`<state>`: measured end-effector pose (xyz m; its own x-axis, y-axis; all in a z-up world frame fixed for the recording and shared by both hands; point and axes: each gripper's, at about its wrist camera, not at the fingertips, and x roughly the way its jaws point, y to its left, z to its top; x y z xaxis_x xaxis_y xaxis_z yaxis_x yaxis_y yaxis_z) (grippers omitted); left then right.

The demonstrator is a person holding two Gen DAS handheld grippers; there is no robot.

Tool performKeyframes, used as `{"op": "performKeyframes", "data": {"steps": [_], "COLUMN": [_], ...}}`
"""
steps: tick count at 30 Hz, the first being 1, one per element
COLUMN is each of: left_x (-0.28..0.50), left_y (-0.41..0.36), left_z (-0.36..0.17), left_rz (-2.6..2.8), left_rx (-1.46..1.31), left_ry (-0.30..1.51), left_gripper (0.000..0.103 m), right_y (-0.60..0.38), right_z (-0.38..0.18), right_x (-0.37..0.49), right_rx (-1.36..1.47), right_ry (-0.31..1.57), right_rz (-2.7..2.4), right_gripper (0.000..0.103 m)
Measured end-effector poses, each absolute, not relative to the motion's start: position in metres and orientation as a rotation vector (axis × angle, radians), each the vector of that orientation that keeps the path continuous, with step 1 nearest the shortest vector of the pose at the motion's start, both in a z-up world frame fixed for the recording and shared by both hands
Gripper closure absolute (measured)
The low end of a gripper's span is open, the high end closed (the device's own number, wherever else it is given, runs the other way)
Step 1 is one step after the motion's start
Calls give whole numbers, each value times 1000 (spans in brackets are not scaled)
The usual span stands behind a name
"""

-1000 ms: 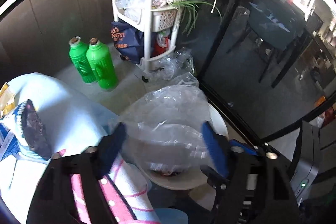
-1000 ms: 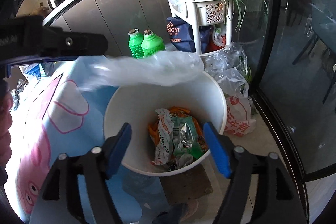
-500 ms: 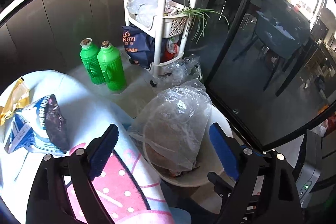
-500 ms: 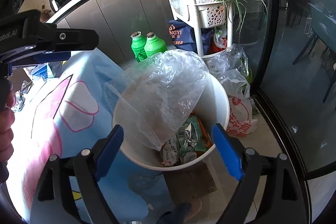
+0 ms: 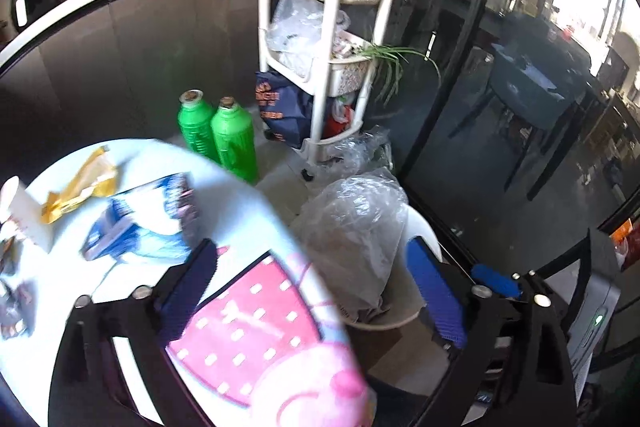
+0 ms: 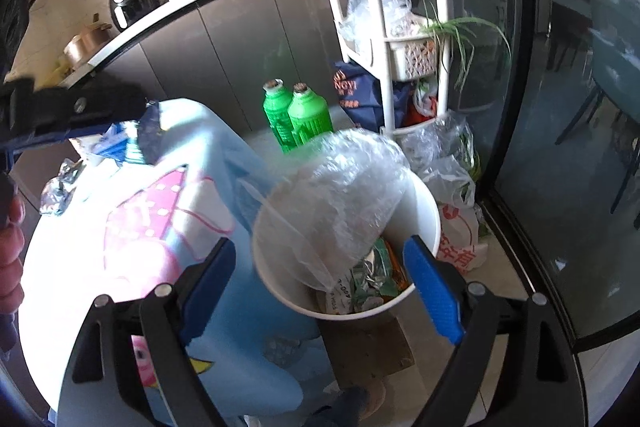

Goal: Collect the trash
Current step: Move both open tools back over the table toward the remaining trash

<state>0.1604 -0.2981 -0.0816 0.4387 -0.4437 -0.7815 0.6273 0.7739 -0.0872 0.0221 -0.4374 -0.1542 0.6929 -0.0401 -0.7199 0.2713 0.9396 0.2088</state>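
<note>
A crumpled clear plastic bag lies draped over the rim of the white bin, half inside it, touched by neither gripper. Foil and paper wrappers fill the bin's bottom. My left gripper hangs over the table's edge, jaws opening wide with nothing between them. My right gripper stands open above the bin's near rim, also empty. On the table lie a yellow wrapper and a blue-and-white packet.
Two green bottles stand on the floor behind the bin, beside a white shelf cart. Plastic bags crowd the floor by the glass door on the right. A hand shows at the left edge.
The left gripper let go of the clear bag, spread wider and drew back up over the table. The bag dropped onto the bin. The right gripper rose and widened a little.
</note>
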Motion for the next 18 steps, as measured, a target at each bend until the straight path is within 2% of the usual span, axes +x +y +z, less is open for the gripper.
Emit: {"op": "performKeyframes", "data": {"steps": [3,5,7,10,18], "left_x": [152,148,147,151,178], "left_y": [-273,-253,-238,-217,-190], "left_z": [-72,-68,-66,-64,-68], "left_rz": [-652,-628,-618,-592,-537], "left_rx": [209,192,162,133,107], "left_ry": [873,867,871,874,884], "left_gripper": [8,8,8,9,8], "right_y": [-425,-421,-420,-423,-460], "right_z": [-142,-140,-142,-151,-190], "right_x": [19,22,31,45,101], "right_rx": [278,265,284,318,411], "right_ry": [769,772,789,804,850], "right_rz": [-170,-168,-156,-155,-201], "right_gripper": [16,21,33,42,42]}}
